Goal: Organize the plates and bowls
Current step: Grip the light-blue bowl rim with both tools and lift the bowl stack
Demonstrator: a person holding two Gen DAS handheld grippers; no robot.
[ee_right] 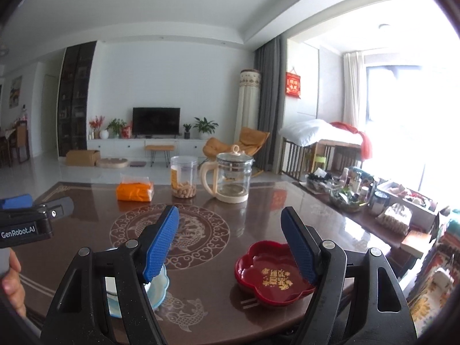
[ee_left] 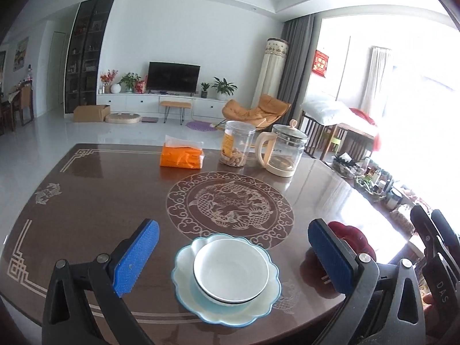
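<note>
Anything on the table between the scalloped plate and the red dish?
Nothing: bare table separates the scalloped plate from the red dish, shown in the right wrist view.

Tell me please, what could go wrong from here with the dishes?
1. The white bowl sits off-centre on the scalloped plate; lifting the plate alone could tip or slide it.
2. The red dish lies near the table edge, so a nudge from the open right gripper might push it off.
</note>
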